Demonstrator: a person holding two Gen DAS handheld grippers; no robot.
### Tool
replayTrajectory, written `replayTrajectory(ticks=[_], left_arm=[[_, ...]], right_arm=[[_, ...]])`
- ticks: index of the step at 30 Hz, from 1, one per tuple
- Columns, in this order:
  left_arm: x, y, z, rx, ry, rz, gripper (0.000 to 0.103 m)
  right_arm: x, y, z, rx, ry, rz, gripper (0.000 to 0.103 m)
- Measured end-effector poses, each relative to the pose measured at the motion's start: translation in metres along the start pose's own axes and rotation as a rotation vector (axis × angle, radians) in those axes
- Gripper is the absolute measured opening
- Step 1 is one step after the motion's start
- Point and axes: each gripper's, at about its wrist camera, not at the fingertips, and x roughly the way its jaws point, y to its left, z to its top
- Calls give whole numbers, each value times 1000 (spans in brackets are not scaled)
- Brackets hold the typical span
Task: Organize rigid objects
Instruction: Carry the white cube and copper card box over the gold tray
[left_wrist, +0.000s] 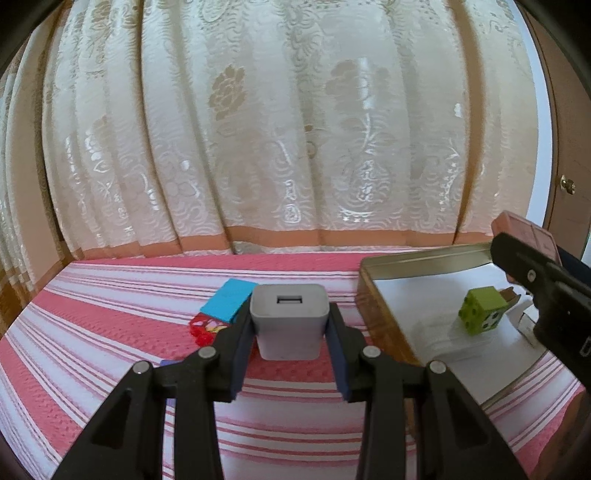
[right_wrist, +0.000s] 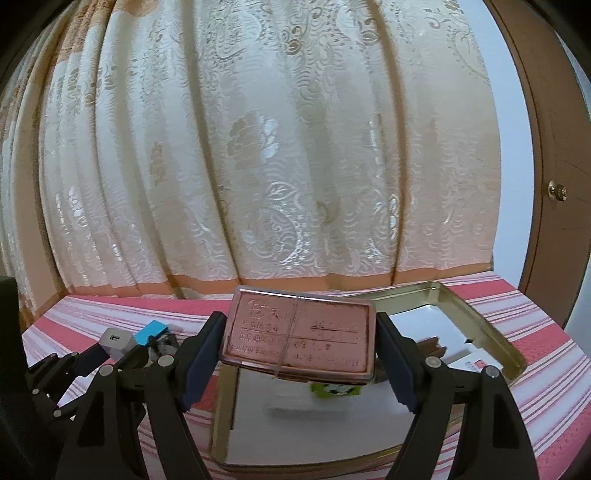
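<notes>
Gripping a white plastic USB charger cube (left_wrist: 289, 320) between its clamped pads, the left gripper (left_wrist: 290, 332) holds it above the pink-and-white striped cloth (left_wrist: 110, 332), with a blue rectangular block (left_wrist: 228, 301) just behind and a green dotted cube (left_wrist: 482, 312) lying inside the open gold metal tin (left_wrist: 406, 260) to the right. Seen from the right wrist, the right gripper (right_wrist: 299, 347) has its jaws clamped on a flat pink metal case (right_wrist: 299, 328) bound with a rubber band, held over the tin's near end.
</notes>
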Motion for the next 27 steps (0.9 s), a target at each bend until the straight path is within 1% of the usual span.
replayTrajectory(ticks=[13,22,25,27], left_arm=[[3,-33,4,31,-8,-38,37],[5,-62,10,58,-14,-78,37],[6,-71,12,76,-26,-50,38],[7,-73,14,73,-27,-46,38]], right_arm=[[6,-41,6,13,-3,-70,81],[20,-81,9,56,24,-129,81],[24,-93,9,72,33,-147,81],[27,-100,9,78,43,-157,81]])
